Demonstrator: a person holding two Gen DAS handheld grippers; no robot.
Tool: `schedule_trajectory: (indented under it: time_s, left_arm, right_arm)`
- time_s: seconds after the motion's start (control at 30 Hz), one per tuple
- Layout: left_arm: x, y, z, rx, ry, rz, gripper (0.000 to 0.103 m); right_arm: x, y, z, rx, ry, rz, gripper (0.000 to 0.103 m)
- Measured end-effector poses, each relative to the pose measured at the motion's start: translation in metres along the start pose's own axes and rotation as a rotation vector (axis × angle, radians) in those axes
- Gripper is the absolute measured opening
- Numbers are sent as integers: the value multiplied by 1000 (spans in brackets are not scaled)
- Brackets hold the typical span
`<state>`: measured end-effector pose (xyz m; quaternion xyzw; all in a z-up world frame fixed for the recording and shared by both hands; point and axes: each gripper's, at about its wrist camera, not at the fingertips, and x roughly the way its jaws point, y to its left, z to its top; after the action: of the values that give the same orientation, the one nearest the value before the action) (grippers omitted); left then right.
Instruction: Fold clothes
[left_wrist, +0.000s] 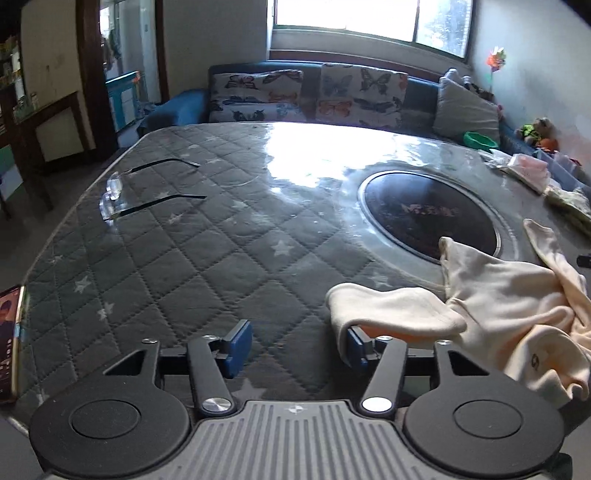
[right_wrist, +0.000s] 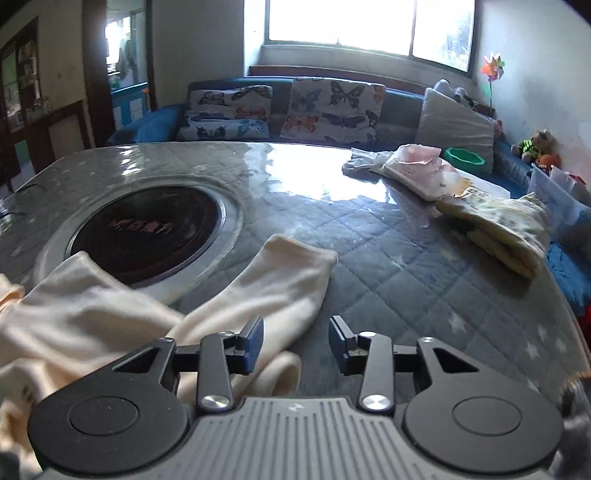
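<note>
Both tongs, left gripper and right gripper, gaped empty beside cream garment; flatten sleeves first.

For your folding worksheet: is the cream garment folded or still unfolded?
Unfolded: the cream garment lies rumpled, sleeves sprawled apart on the table.

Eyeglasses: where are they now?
Left wrist view only: the eyeglasses lie unfolded near the table's far left edge, well left of the round black hotplate.
</note>
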<state>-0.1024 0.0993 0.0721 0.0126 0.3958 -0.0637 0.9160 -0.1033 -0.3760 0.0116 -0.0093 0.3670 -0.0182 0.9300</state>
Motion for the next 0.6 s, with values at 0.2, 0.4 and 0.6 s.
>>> schedule_trajectory:
  time_s: [0.2,0.4,0.6]
  left_arm:
    - [6,3,-2,27,30,14,75]
    - [8,4,-4,30,45,1,78]
    - [12,2,-8,-5,80,-69,84]
  right_arm:
    - [48,-10,20,53,39,-13,46]
    - [76,-5,25,60,61,-3,22]
    - [52,6,22,8,11,21,4]
